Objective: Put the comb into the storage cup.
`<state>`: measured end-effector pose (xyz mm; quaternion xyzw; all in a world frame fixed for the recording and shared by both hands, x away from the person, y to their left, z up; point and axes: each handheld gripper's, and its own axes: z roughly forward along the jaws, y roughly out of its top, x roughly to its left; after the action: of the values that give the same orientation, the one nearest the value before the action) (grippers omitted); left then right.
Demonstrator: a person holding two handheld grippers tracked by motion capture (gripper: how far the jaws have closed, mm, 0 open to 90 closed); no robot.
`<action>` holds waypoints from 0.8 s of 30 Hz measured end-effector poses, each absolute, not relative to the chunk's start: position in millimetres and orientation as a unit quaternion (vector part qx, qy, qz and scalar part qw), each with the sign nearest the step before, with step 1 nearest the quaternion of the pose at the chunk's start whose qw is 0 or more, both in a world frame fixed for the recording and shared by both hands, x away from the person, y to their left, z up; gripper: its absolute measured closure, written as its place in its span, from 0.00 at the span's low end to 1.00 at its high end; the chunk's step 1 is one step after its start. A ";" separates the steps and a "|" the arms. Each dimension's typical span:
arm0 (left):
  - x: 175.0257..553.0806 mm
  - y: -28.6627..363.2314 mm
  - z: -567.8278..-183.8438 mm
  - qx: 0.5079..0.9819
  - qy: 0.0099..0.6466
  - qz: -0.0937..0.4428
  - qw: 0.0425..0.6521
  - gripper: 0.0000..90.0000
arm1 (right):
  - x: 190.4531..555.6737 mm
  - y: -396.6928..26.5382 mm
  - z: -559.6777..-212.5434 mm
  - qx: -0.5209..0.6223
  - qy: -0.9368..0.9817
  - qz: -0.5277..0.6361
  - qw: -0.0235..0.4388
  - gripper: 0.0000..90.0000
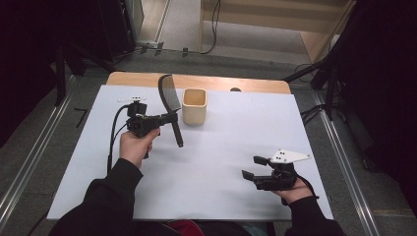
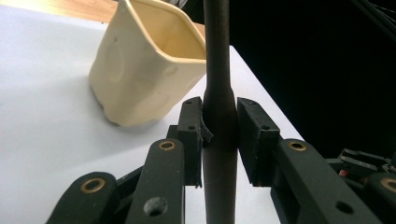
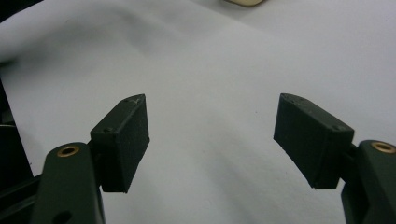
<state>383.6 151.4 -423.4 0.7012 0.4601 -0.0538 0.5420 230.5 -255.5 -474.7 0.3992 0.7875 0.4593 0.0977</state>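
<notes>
A black mesh skimmer [image 1: 169, 98] stands almost upright above the table, its round mesh head up and its handle end [image 1: 179, 142] pointing down. My left gripper [image 1: 169, 118] is shut on the skimmer's handle [image 2: 218, 116], pads pressed on both sides. A cream square cup [image 1: 194, 105] stands open-topped just right of the skimmer; in the left gripper view the cup [image 2: 144, 65] is close behind the jaws. My right gripper [image 1: 253, 167] rests low at the table's front right, open, with nothing between its pads [image 3: 123, 140].
A white sheet [image 1: 221, 147] covers the table, with a strip of bare wood [image 1: 196, 81] at the far edge. Dark stands and cables surround the table on the floor. A small white tag [image 1: 132, 99] lies at the far left.
</notes>
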 end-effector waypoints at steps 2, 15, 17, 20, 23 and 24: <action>384.9 148.0 -423.1 0.706 0.457 -0.052 0.539 0.81 | 230.9 -254.9 -474.8 0.400 0.787 0.460 0.095 0.28; 396.4 126.3 -421.9 0.726 0.435 -0.059 0.528 0.81 | 232.2 -252.9 -476.0 0.398 0.789 0.460 0.089 0.28; 398.3 124.8 -420.8 0.727 0.434 -0.060 0.529 0.81 | 232.2 -252.8 -476.0 0.400 0.788 0.460 0.087 0.28; 401.9 121.5 -417.7 0.730 0.427 -0.061 0.530 0.81 | 232.6 -252.9 -476.3 0.400 0.788 0.460 0.086 0.28; 405.8 117.2 -415.6 0.731 0.424 -0.063 0.531 0.81 | 233.0 -253.8 -476.9 0.402 0.789 0.456 0.089 0.27; 407.1 116.0 -414.9 0.734 0.421 -0.062 0.529 0.81 | 233.0 -254.2 -477.0 0.404 0.788 0.456 0.089 0.28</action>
<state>407.1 116.0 -414.9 0.7341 0.4211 -0.0616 0.5292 233.0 -254.2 -477.0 0.4040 0.7881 0.4559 0.0887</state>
